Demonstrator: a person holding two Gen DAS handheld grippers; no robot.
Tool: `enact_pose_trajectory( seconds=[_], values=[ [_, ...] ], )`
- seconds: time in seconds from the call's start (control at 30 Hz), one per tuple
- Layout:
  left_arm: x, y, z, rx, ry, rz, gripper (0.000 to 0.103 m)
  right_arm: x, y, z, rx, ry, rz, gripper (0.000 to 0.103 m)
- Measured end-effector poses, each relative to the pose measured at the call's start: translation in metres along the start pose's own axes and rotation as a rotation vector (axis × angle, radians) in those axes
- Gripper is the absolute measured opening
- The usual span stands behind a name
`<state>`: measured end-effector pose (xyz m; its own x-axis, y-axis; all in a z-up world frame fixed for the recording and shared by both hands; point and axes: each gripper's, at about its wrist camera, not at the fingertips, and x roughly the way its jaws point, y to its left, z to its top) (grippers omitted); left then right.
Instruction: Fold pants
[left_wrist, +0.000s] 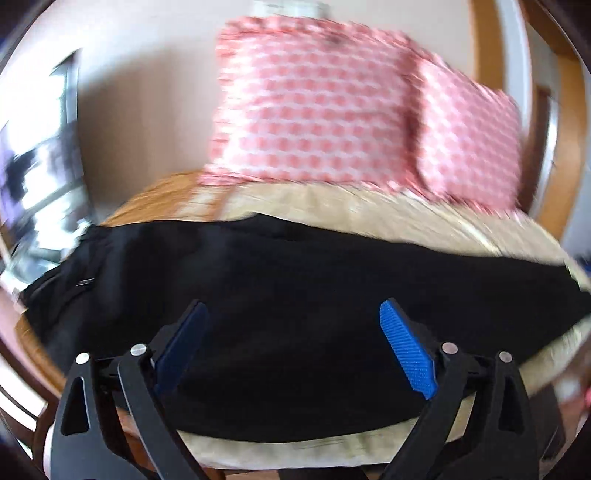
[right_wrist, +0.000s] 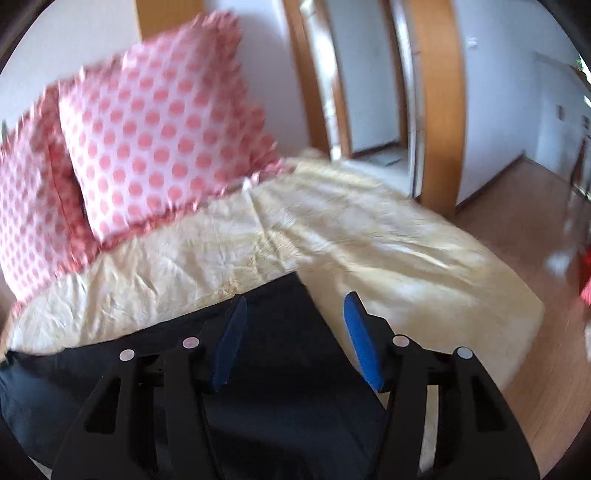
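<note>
Black pants (left_wrist: 295, 280) lie flat across cream bedding (right_wrist: 369, 229).

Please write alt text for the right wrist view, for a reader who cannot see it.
An open gripper with blue pads hangs over dark pants spread on a cream bedcover, holding nothing. Two pink-dotted pillows lean against the wall behind, and a wooden floor and doorway lie to the right.

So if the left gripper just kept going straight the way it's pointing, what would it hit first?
Most likely the black pants spread on the bed: the left gripper angles down at them with open jaws, nothing between. Depth is hard to judge, but the polka-dot pillows lie well beyond.
</note>
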<state>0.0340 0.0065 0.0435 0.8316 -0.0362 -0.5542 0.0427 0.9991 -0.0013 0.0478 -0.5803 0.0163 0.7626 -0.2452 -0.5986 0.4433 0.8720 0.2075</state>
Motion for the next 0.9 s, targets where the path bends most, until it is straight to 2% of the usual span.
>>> enact_pose_trajectory(
  seconds=[0.07, 0.2, 0.33, 0.4, 0.47, 0.63, 0.8, 0.9],
  values=[
    [0.009, -0.019, -0.004, 0.047, 0.025, -0.034, 0.096, 0.024, 0.006, 0.006, -0.045, 0.068, -0.027, 0.058],
    [0.021, -0.044, -0.008, 0.106, 0.052, -0.089, 0.096, 0.053, 0.009, 0.005, -0.094, 0.155, -0.028, 0.058],
    [0.027, -0.053, -0.009, 0.138, 0.062, -0.099, 0.097, 0.053, 0.016, -0.003, -0.170, 0.133, -0.044, 0.024],
    [0.031, -0.053, -0.008, 0.133, 0.069, -0.104, 0.097, 0.046, 0.014, -0.005, -0.178, 0.104, -0.054, 0.018],
    [0.033, -0.051, -0.007, 0.123, 0.080, -0.108, 0.098, 0.040, 0.011, -0.005, -0.167, 0.078, -0.050, 0.008],
    [0.042, -0.051, -0.006, 0.109, 0.103, -0.116, 0.098, 0.031, 0.018, -0.008, -0.223, 0.028, -0.028, 0.004],
    [0.046, -0.051, -0.006, 0.101, 0.112, -0.111, 0.098, 0.030, 0.019, 0.013, -0.176, -0.045, -0.024, 0.004],
    [0.046, -0.050, -0.006, 0.101, 0.110, -0.098, 0.098, 0.042, 0.029, 0.020, -0.221, -0.003, -0.062, 0.004]
  ],
)
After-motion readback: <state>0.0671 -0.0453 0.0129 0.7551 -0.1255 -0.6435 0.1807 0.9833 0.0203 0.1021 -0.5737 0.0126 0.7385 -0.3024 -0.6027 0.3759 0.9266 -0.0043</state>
